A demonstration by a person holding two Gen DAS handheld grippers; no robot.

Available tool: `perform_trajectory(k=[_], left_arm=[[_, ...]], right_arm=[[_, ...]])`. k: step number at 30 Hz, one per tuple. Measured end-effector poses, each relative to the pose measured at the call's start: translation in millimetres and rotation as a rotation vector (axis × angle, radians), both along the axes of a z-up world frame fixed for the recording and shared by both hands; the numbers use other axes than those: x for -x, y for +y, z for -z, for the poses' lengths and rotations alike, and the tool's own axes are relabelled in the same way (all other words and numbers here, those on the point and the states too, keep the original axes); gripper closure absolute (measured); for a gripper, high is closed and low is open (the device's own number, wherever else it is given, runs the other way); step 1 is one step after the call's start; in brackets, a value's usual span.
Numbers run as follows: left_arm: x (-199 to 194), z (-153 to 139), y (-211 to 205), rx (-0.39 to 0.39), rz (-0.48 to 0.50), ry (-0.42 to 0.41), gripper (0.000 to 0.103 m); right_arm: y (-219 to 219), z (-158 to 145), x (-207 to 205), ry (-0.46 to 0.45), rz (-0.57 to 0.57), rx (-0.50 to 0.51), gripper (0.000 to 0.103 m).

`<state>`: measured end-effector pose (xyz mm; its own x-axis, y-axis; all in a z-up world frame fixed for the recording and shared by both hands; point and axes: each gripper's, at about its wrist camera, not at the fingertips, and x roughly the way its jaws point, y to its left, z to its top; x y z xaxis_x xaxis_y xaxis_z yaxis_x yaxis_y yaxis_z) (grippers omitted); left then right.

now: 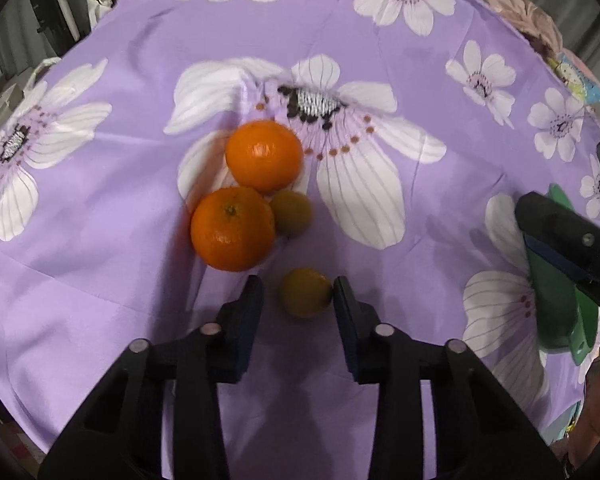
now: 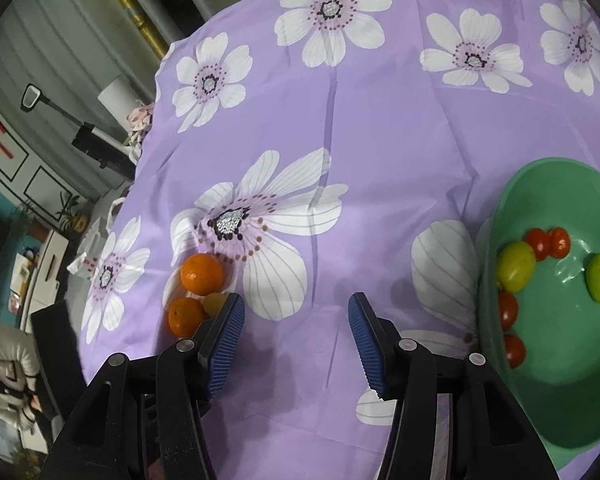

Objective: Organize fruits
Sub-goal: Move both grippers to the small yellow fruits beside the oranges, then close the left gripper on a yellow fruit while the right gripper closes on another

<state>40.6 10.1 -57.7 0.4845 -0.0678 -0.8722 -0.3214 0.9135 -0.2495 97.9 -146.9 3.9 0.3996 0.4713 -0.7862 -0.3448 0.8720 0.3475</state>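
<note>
In the left wrist view two oranges [image 1: 264, 156] [image 1: 233, 229] lie together on the purple flowered cloth [image 1: 100, 264], with a small yellow fruit [image 1: 292, 213] touching them. Another small yellow fruit [image 1: 306, 292] lies between the fingertips of my open left gripper [image 1: 298, 292], against the right finger. My right gripper [image 2: 296, 312] is open and empty over the cloth. To its right the green bowl [image 2: 560, 392] holds several red tomatoes [image 2: 538, 243], a yellow fruit [image 2: 516, 266] and a green one [image 2: 599, 278]. The oranges [image 2: 202, 274] show at its left.
The right gripper's black finger [image 1: 568, 236] and the green bowl [image 1: 556, 312] sit at the right edge of the left wrist view. The table's left edge [image 2: 140, 168] drops to a room with furniture and a lamp [image 2: 114, 96].
</note>
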Motion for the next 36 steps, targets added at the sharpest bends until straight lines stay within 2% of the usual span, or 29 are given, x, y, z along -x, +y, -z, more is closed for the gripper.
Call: perform_trajectory(k=[1, 8, 12, 17, 21, 22, 28, 32, 36], left_arm=[[0, -1, 1, -0.004, -0.007, -0.006, 0.077], [14, -22, 17, 0.045, -0.035, -0.095, 0.077], [25, -35, 36, 0.02, -0.099, -0.138, 0.077], [34, -42, 59, 0.056, -0.174, -0.172, 0.077], [38, -44, 67, 0.06, -0.202, -0.178, 0.077], [37, -44, 68, 0.063, -0.204, -0.178, 0.077], [39, -45, 71, 0.052, -0.215, -0.181, 0.077], [40, -47, 72, 0.06, -0.209, -0.188, 0.077], [41, -49, 70, 0.057, -0.201, -0.2, 0.077]], right_arm=[[2, 1, 0, 0.002, -0.004, -0.002, 0.049], [19, 10, -1, 0.042, -0.052, -0.018, 0.049], [44, 20, -6, 0.106, -0.106, -0.031, 0.049], [78, 37, -11, 0.153, -0.142, 0.01, 0.049], [94, 51, -17, 0.237, -0.151, -0.04, 0.055], [97, 53, -19, 0.244, -0.14, -0.032, 0.059], [105, 60, -23, 0.248, -0.1, 0.004, 0.066], [109, 62, -23, 0.241, -0.09, 0.033, 0.068], [113, 59, -20, 0.192, -0.084, 0.063, 0.07]])
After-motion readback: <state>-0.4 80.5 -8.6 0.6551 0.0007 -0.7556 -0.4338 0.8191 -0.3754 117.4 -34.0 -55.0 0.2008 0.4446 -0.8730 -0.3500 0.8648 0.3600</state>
